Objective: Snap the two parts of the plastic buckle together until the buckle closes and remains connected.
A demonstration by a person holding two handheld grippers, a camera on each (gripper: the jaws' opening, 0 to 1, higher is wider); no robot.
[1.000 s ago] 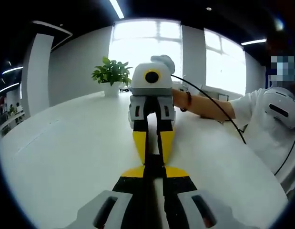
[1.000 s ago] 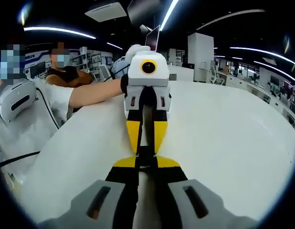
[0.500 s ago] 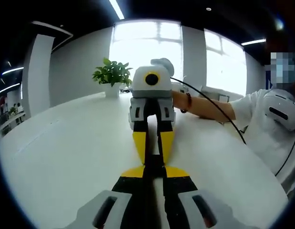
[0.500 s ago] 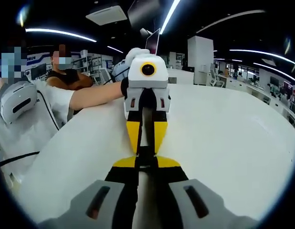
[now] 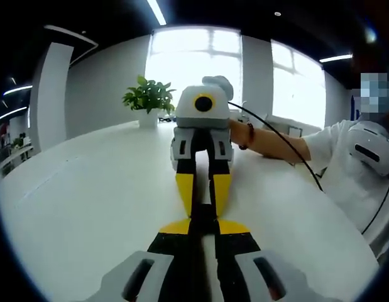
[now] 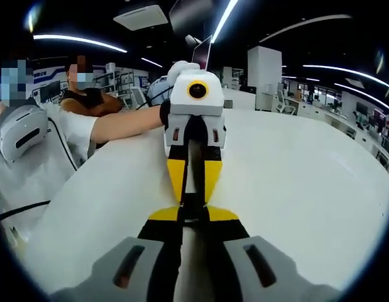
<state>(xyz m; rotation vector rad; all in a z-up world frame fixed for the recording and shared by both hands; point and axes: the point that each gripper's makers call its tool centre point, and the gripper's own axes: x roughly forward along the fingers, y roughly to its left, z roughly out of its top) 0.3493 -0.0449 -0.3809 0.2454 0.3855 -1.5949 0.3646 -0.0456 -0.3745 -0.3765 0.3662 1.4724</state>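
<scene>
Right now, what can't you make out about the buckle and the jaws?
- Left gripper view: the buckle is a dark sliver where the left gripper meets the right gripper; the jaws hide whether it has latched.
- Right gripper view: the jaws cover the join there too.
- Both views: each gripper's own jaws are cut off by the bottom edge.

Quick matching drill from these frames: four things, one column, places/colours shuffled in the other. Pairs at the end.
Things:
1. buckle
2. potted plant
3. cable
4. table

Descriptions:
A. green, at the far side of the tabletop, in front of the bright window
B. white, broad and bare in the foreground
C. black, pinched where the two sets of yellow-tipped jaws meet
D. thin and black, crossing a person's arm and white sleeve

Pairs: 1-C, 2-A, 3-D, 4-B
</scene>
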